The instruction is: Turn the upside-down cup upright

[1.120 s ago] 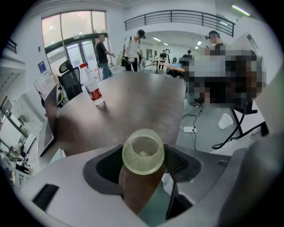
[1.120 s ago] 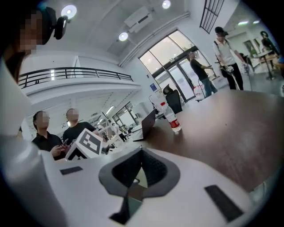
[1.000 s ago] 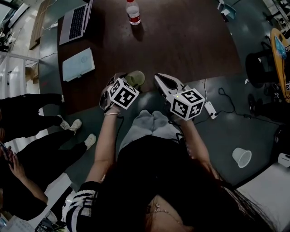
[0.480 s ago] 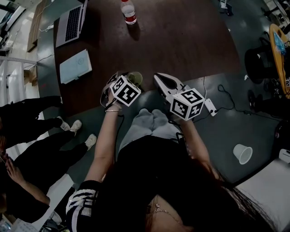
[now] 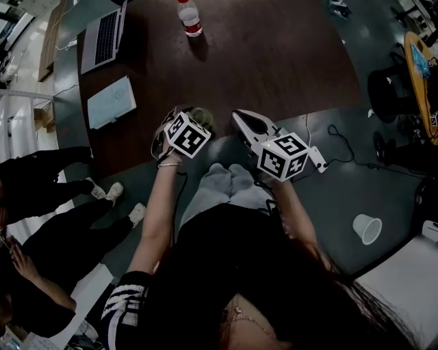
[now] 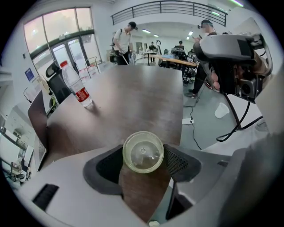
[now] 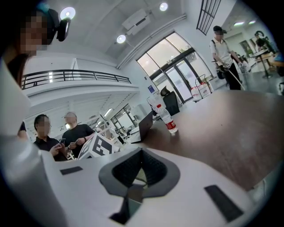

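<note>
One cup (image 6: 143, 152), bottom-up I think, is pinched in my left hand-held gripper (image 6: 142, 160). Next I lift and flip it. My right hand-held gripper (image 7: 140, 166) is pressed together, empty.

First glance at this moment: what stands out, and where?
The pale translucent cup catches the eye, gripped by the left gripper at the near edge of the dark table. The right gripper is shut and empty, to the right of it. A red-labelled bottle stands at the table's far side, and another cup lies on the floor to the right.
</note>
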Available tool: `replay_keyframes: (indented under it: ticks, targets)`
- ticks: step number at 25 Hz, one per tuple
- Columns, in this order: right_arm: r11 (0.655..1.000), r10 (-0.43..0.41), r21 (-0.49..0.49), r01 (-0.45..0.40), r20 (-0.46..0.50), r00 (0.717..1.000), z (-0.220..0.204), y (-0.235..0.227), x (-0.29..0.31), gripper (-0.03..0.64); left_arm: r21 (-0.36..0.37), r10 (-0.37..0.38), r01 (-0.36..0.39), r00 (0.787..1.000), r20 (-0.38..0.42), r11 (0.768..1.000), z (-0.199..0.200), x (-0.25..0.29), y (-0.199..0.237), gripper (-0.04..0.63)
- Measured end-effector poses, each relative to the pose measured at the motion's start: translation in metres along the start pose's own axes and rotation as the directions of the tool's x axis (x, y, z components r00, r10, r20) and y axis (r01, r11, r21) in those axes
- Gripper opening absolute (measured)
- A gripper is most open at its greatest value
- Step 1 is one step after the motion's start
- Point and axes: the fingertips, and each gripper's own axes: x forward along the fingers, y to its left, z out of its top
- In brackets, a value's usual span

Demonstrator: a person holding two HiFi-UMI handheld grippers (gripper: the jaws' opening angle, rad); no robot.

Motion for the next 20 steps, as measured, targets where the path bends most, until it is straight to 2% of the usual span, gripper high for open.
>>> replay_keyframes:
  ticks: [10, 19, 20]
  targets:
    - [1.0, 0.02, -0.014, -0.02, -0.004, 1.0, 0.003, 0.007, 0.006, 0.017, -0.016, -0.014, 0.015, 0.997, 0.075, 1.0, 0.011, -0.016, 0.001, 0.295]
    - [0.997, 0.034, -0.064, -0.034, -0.003, 0.999, 0.008, 0.018, 0.009, 0.017, -0.109, 0.008, 0.016, 0.976, 0.218, 0.994, 0.021, -0.055, 0.0, 0.293]
    - [0.997, 0.036, -0.072, -0.036, -0.003, 0.999, 0.008, 0.02, 0.01, 0.017, -0.122, 0.02, 0.009, 0.972, 0.235, 0.993, 0.021, -0.06, 0.001, 0.269]
